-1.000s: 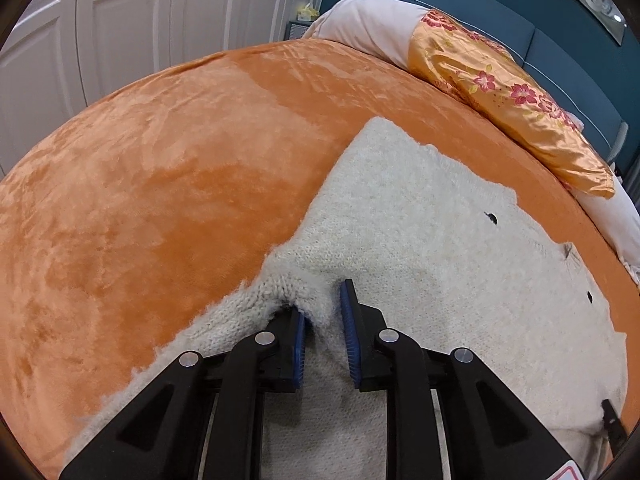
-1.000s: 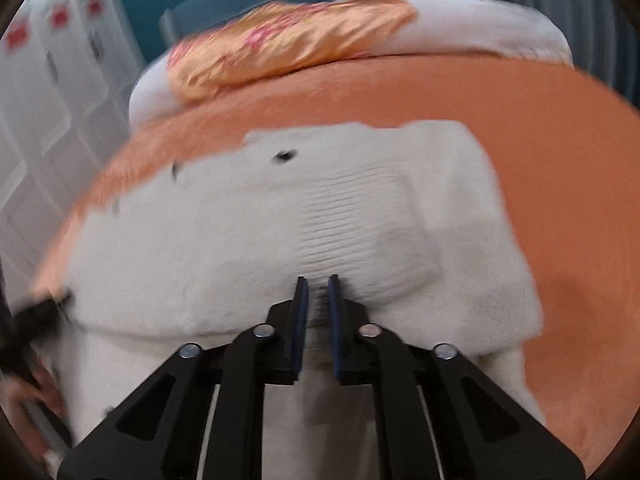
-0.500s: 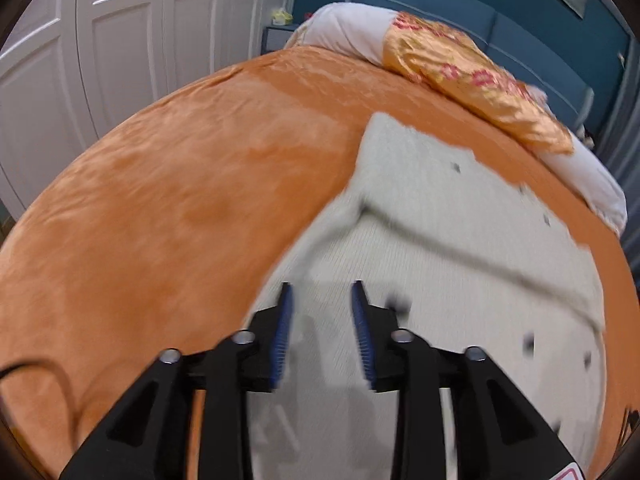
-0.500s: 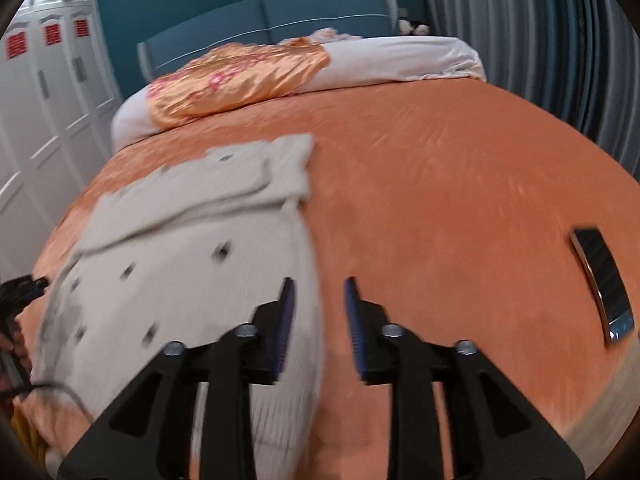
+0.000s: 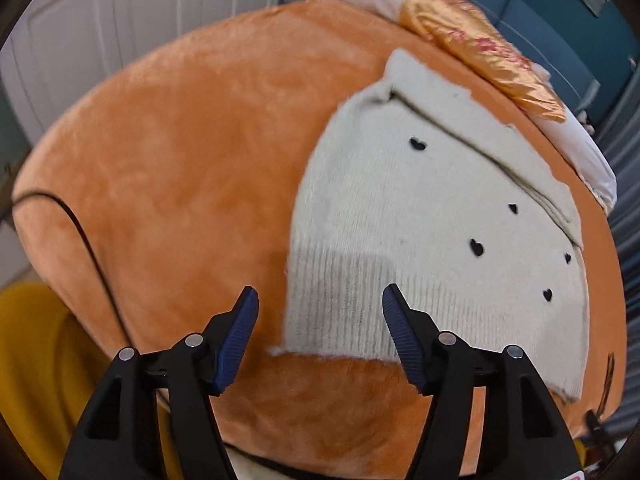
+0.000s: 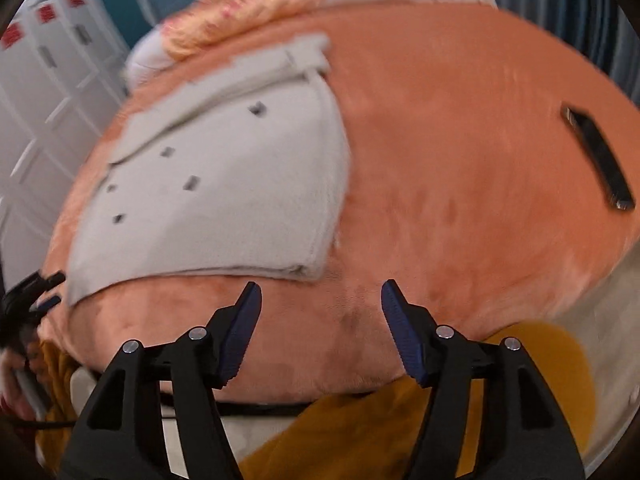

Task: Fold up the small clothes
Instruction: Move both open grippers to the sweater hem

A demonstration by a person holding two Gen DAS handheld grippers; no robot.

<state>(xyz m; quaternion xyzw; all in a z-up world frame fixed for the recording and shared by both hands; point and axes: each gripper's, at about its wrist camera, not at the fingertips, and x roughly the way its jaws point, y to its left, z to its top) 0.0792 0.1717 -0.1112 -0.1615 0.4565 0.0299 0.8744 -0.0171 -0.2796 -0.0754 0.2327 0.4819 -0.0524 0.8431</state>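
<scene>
Sweater (image 5: 420, 216), cream with small black hearts: flat on orange bed (image 5: 180, 160), folded, long axis running from near edge toward pillows (image 5: 480, 48). Ribbed hem nearest.
Left claw (image 5: 316, 300): released, empty, above hem's left corner.
Right claw (image 6: 320, 292): released, empty, over bare bed just off sweater's (image 6: 224, 184) near right corner.
Change: both claws pinched the knit a second ago; jaws have just been opening, and both have drawn back.

Bare blanket (image 6: 460, 152) beside sweater (image 6: 224, 200)
</scene>
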